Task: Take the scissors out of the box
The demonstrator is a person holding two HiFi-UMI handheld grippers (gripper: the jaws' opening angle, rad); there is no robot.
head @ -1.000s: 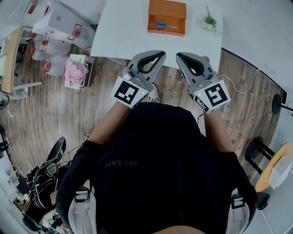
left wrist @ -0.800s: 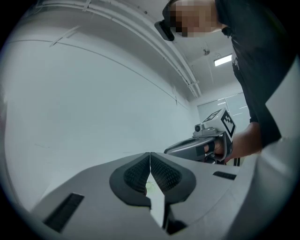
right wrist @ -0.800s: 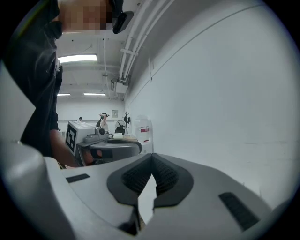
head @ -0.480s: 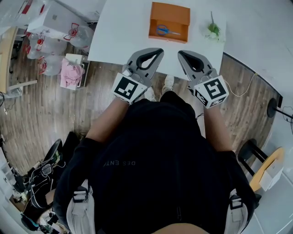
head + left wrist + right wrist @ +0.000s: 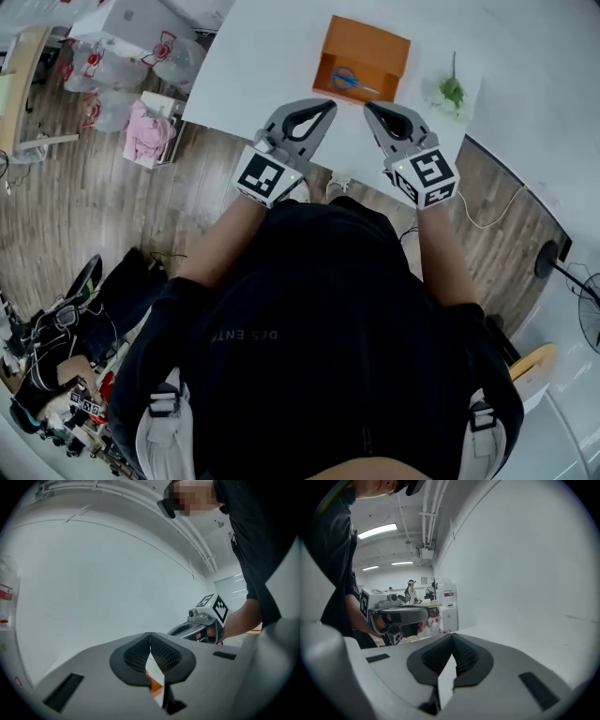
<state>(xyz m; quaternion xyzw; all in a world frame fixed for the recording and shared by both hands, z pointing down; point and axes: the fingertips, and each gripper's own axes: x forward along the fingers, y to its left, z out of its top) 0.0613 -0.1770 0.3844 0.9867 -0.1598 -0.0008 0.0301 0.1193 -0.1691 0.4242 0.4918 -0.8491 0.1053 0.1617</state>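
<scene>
An open orange box point(image 5: 367, 47) lies on the white table point(image 5: 262, 47), a little in from its near edge. Inside it lie scissors point(image 5: 352, 81) with blue handles. My left gripper point(image 5: 328, 103) and right gripper point(image 5: 368, 106) hover side by side at the table's near edge, just short of the box, both pointing toward it. Both are shut with nothing in them. In the left gripper view the pads point(image 5: 161, 653) meet, and a sliver of the orange box point(image 5: 156, 684) shows below them. The right gripper view shows its own pads point(image 5: 461, 656) meeting over the white table.
A small green plant sprig point(image 5: 453, 92) lies on the table right of the box. On the wooden floor at the left stand clear bags point(image 5: 103, 70) and a pink cloth point(image 5: 145, 131). A white cable point(image 5: 478, 220) runs over the floor at the right.
The table and box have come nearer and shifted right in the head view. Both grippers now reach the table's near edge, closer to the box, and remain shut.
</scene>
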